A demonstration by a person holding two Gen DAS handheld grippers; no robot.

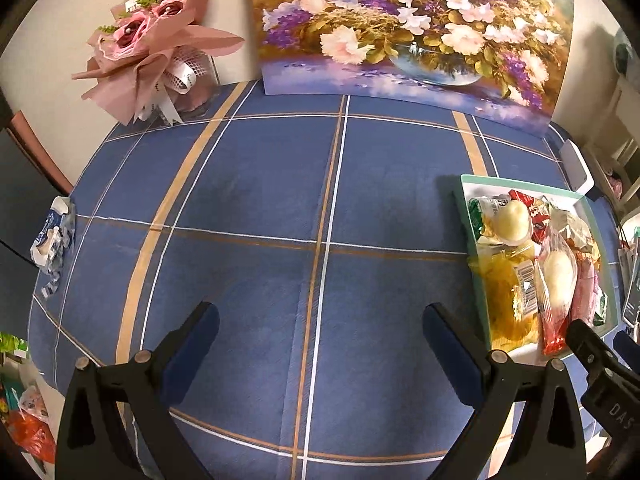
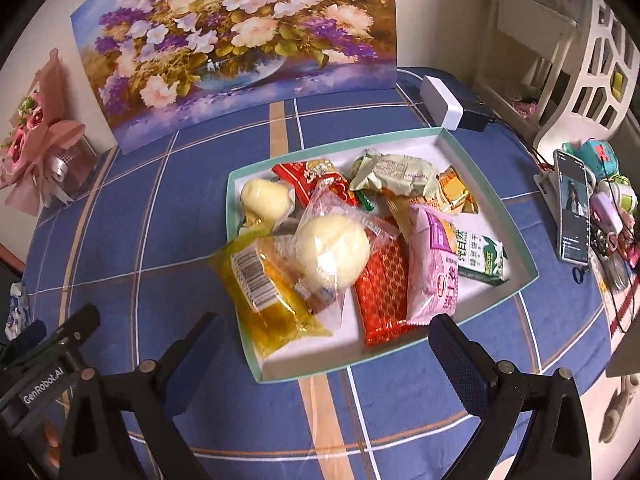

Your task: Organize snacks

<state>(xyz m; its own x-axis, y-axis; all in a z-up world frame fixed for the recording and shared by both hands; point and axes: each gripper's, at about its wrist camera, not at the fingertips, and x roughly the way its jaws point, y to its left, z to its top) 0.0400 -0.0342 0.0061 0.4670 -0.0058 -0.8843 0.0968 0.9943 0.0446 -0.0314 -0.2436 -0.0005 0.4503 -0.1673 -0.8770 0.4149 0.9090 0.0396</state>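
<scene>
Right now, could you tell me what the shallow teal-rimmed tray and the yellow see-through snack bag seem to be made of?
The shallow teal-rimmed tray looks like matte cardboard, perhaps a box lid: thin straight walls, crisp folded corners, flat white inside. The yellow see-through snack bag seems to be thin glossy plastic film: it crinkles, catches highlights, shows its contents and carries a printed barcode label.
</scene>
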